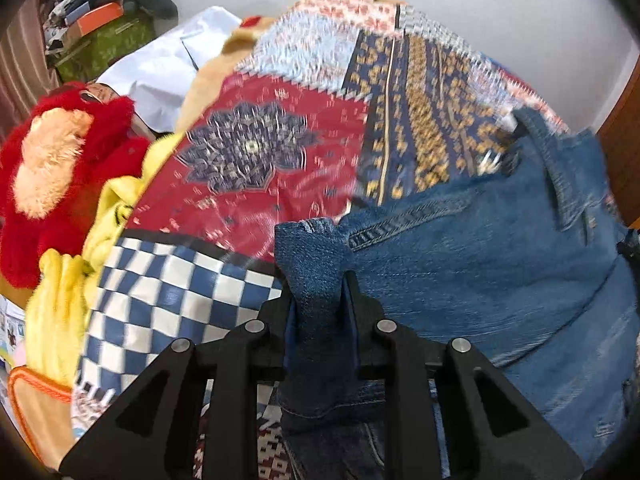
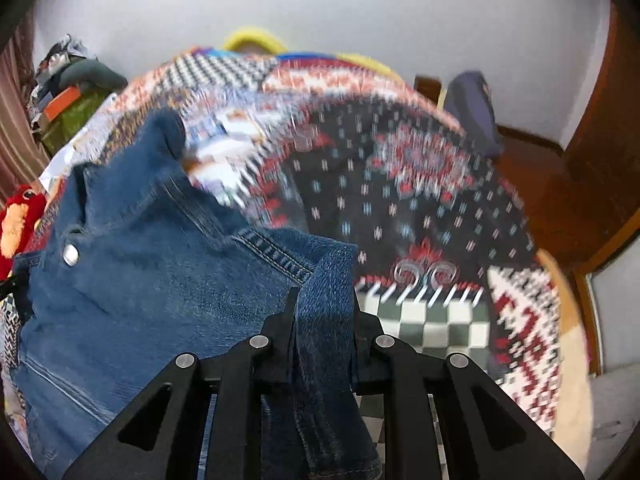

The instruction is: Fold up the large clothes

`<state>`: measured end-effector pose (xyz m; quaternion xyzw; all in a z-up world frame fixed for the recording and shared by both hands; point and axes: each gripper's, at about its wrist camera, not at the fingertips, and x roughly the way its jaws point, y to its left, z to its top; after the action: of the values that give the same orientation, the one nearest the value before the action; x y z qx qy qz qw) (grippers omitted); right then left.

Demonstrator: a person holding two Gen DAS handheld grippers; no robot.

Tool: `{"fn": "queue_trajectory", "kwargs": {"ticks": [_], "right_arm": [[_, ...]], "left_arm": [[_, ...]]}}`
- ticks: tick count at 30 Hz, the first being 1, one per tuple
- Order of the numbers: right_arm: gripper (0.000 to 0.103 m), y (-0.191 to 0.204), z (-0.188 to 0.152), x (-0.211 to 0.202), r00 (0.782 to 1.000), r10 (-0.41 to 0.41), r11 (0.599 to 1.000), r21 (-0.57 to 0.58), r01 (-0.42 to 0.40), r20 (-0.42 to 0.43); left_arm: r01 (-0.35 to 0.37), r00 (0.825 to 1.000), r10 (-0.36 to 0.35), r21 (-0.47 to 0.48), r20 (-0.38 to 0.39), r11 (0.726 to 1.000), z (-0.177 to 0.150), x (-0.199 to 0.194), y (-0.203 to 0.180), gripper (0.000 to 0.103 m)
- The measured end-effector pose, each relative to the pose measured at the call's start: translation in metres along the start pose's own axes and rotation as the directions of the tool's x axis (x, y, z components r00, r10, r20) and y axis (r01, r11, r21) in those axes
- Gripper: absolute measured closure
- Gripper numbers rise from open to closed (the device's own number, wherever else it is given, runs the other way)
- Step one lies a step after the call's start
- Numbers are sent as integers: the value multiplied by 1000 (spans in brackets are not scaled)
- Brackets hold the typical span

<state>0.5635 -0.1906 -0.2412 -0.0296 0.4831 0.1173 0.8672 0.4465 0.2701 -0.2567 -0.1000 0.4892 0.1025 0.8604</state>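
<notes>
Both grippers are clamped on the jeans [image 1: 480, 280]: from the left gripper [image 1: 318, 280] denim spreads toward frame right, from the right gripper [image 2: 324, 300] toward frame left, over the quilt [image 1: 280, 152]

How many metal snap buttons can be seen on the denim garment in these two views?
1. A single silver snap button sits on the denim garment at the left of the right wrist view. None shows in the left wrist view; folds and both grippers may hide others.
</notes>
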Motion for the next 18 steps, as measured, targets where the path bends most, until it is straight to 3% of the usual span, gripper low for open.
{"fn": "queue_trajectory", "kwargs": {"ticks": [2,3,5,6,7,14,18], "right_arm": [[86,-4,-4,9,999,7,1000,16,-7,-31],[80,-5,-6,10,1000,0,1000,20,0,-28],[48,-7,-6,10,997,-67,998,19,67,-24],[24,-8,-7,10,989,-143,990,14,144,-24],[21,-8,-8,9,986,-168,986,6,168,-23],[21,-15,-14,-25,994,-101,995,7,101,-39],[21,-8,-15,-65,997,-75,997,5,75,-3]], "left_arm": [[-28,1000,28,25,1,999,-2,9,-5,77],[-37,999,37,33,5,999,-3,8,-6,76],[-56,998,56,47,11,997,-4,4,-9,76],[-60,998,59,49,13,997,-4,3,-9,75],[-62,998,61,50,14,997,-5,1,-8,74],[-54,998,54,31,12,998,-10,-30,0,72],[-41,996,37,53,76,998,-14,-76,-2,58]]}}
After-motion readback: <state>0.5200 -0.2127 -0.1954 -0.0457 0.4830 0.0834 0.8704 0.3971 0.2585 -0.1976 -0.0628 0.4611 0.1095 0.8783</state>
